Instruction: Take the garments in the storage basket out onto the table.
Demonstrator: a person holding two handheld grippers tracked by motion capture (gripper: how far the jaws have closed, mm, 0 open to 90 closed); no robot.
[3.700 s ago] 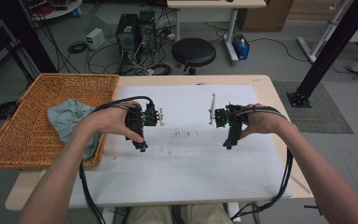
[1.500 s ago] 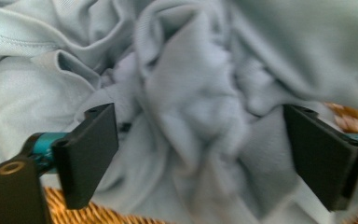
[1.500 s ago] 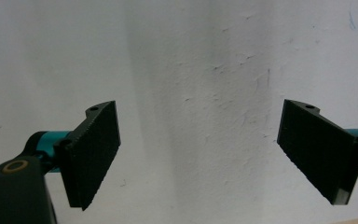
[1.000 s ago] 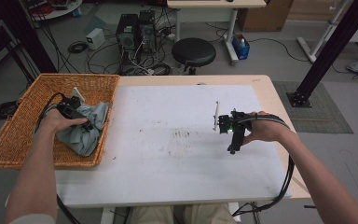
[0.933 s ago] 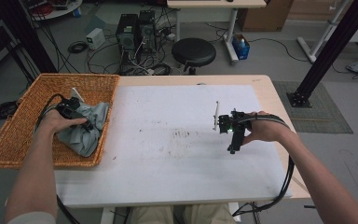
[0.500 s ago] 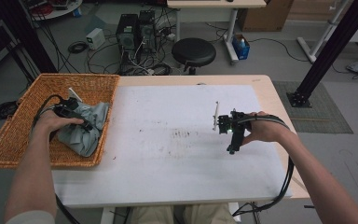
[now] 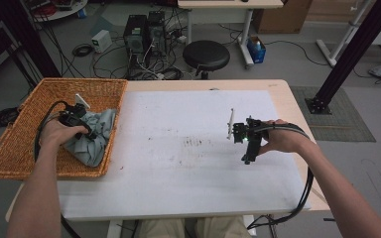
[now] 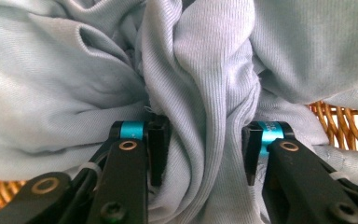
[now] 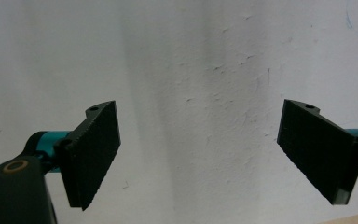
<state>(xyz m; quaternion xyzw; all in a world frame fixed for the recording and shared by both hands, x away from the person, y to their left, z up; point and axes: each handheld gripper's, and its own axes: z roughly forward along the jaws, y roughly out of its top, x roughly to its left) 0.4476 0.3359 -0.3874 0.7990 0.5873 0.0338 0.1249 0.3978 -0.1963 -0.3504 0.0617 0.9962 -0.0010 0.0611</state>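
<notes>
In the wicker basket [image 7: 15, 148] at about nine o'clock on the table, a crumpled pale grey-blue cloth [image 7: 95, 140] is lying against the basket's right wall. The person's left hand [image 7: 58, 135] is pressing the left gripper [image 7: 82, 130] down into that cloth. In the left gripper view the left gripper [image 8: 200, 154] is straddling a thick ridge of the ribbed cloth [image 8: 205, 93]; the jaws are standing partway apart with the fold bunched between them, the fabric touching both pads, though I cannot tell whether they are truly pinching it. Bits of basket weave [image 8: 340, 126] are peeking out at three o'clock beyond the fabric.

Over at three o'clock on the table, well apart from the basket, the right hand [image 7: 278, 141] is holding the right gripper [image 7: 248, 144] above the white table cover [image 7: 178, 168]. In the right gripper view, the right gripper [image 9: 198, 156] is gaping wide, its two black pads far apart with nothing between them, facing the bare white table cover [image 9: 205, 70].
</notes>
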